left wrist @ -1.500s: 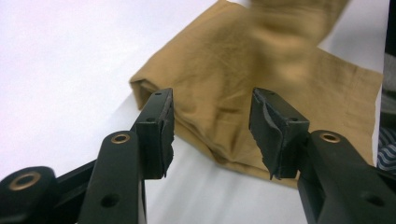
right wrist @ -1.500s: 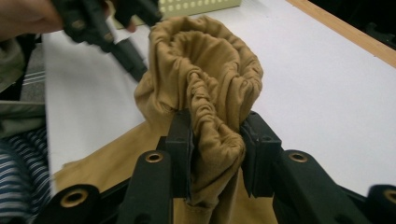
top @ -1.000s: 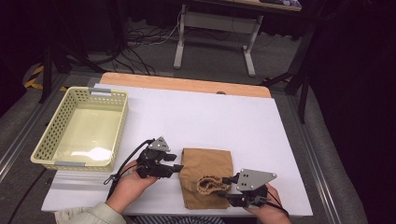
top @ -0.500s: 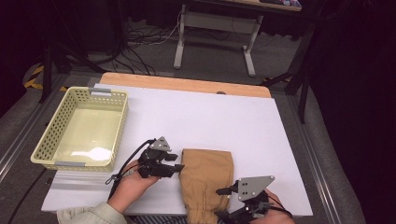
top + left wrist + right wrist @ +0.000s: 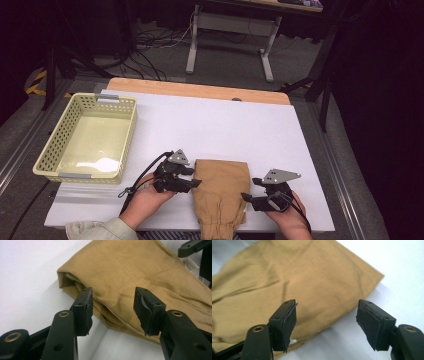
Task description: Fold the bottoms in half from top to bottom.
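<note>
A tan folded garment (image 5: 220, 192) lies flat near the table's front edge, and its near end hangs over that edge. My left gripper (image 5: 195, 180) rests at the garment's left side. In the left gripper view its jaws (image 5: 113, 292) stand apart around the folded edge of the garment (image 5: 140, 267), with no pad pressing on it. My right gripper (image 5: 249, 189) sits at the garment's right side. Its jaws have just been opening. In the right gripper view they (image 5: 326, 303) are wide apart over the edge of the garment (image 5: 294, 277) and hold nothing.
A pale yellow plastic basket (image 5: 125, 135) stands at the left of the white table top (image 5: 225, 130). A wooden strip (image 5: 200, 90) runs along the table's back edge. A metal stand and cables are on the floor beyond.
The garment was bunched up under my right gripper; it now lies stretched flat toward the front edge. My right gripper let go and moved to its right side. My left gripper stayed put.
</note>
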Available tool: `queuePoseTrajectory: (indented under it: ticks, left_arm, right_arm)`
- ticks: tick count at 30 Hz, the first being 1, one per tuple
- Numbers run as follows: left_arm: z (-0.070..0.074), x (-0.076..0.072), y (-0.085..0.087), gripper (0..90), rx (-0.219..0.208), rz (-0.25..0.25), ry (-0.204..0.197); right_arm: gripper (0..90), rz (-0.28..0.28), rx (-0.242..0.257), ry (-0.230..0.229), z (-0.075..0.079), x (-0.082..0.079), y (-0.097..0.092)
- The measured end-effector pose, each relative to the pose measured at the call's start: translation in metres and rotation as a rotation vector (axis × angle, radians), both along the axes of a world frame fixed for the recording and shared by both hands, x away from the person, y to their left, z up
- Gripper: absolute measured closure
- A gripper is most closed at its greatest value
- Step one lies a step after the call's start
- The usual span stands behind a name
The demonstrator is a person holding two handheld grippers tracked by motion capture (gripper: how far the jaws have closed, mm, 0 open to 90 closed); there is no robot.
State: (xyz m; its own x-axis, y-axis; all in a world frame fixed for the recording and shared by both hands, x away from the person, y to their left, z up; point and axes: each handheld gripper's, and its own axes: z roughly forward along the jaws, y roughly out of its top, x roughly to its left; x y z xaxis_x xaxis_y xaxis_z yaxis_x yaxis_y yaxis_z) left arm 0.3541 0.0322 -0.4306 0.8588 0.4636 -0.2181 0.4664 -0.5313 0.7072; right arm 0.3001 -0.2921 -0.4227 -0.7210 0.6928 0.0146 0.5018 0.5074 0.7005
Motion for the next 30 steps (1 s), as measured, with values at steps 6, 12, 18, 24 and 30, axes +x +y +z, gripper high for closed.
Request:
queuePoseTrajectory:
  ticks: [6,12,18,24,30]
  left_arm:
    - [-0.009,0.000,-0.006,51.8,0.030,-0.008,0.032]
    - [-0.013,-0.001,-0.009,62.6,0.052,-0.029,0.068]
    - [-0.016,-0.003,-0.016,79.9,0.079,-0.036,0.091]
    - [-0.009,-0.006,-0.014,86.5,0.060,-0.035,0.066]
    - [-0.001,-0.005,-0.009,86.5,0.005,-0.030,0.071]
  right_arm:
    - [37.3,-0.018,-0.023,0.054,-0.013,0.005,-0.001]
    - [52.7,0.009,-0.016,0.106,-0.019,0.005,0.001]
    - [75.7,0.035,-0.017,0.110,-0.018,0.001,0.006]
    - [82.5,0.034,-0.005,0.089,-0.014,-0.002,0.005]
    - [85.9,0.040,0.068,0.087,-0.002,-0.003,-0.001]
